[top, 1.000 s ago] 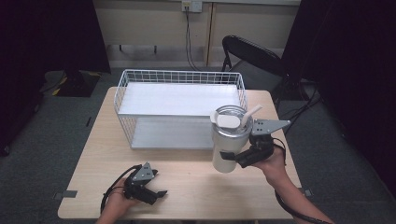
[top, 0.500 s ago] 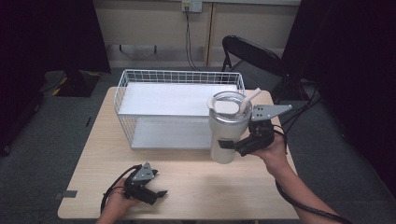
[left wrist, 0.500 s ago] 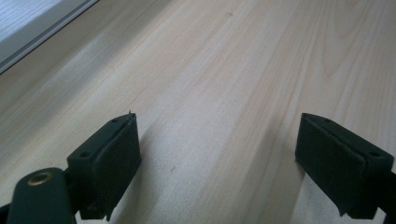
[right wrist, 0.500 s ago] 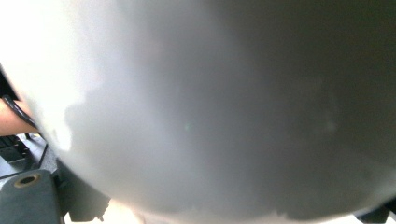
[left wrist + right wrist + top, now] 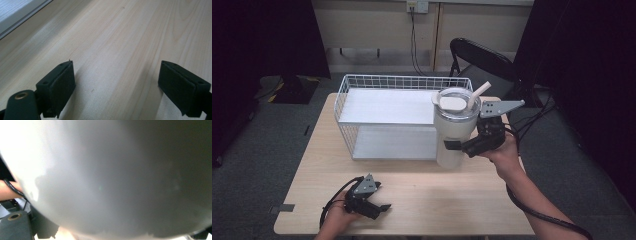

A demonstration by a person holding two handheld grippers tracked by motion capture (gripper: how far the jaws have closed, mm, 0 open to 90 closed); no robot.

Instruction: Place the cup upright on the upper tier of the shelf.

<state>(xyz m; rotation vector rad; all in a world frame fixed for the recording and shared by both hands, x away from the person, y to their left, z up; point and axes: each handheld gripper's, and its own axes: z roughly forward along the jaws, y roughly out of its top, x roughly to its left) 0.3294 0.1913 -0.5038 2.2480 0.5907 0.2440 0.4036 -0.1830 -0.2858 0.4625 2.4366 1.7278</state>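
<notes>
Both forearms are bare of sleeves, each hand carries a black two-jaw tool, the left gripper (image 5: 379, 209) and the right gripper (image 5: 452, 145), topped by a grey three-cornered plate, trailing a black cable, with flat rectangular pads (image 5: 58, 86) and a brass-coloured eyelet.

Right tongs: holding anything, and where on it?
Yes: the right tongs clamp the white tumbler around its lower body. The left tongs are open and empty.

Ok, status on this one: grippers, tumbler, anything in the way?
Right gripper shut on tumbler, held by the wire basket. Left gripper open, low over table. Basket's front rim close beside it.
</notes>
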